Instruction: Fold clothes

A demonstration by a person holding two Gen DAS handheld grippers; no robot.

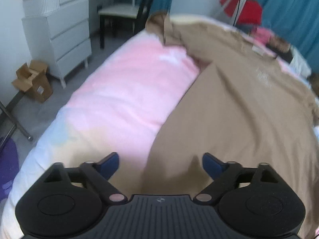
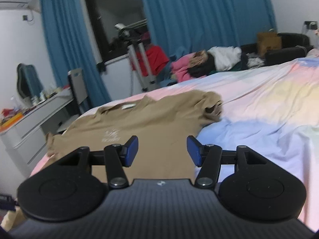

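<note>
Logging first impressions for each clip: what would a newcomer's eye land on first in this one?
The tan T-shirt stands out, spread flat with its pale chest print up on the pastel pink-and-blue bedsheet. Both the left gripper and the right gripper are open and empty near its hem end. Behind it, a heap of unfolded clothes lies at the far edge of the bed before blue curtains.

Two matching black handheld grippers with blue finger pads

The left gripper (image 1: 160, 164) and the right gripper (image 2: 162, 151) share one build: a ribbed dark-grey central body bearing a small round emblem, a matte black disc-shaped housing on each side, black linkage bars joined by silver round pivot pins, and flat blue pads (image 2: 131, 150) on the fingers.
</note>
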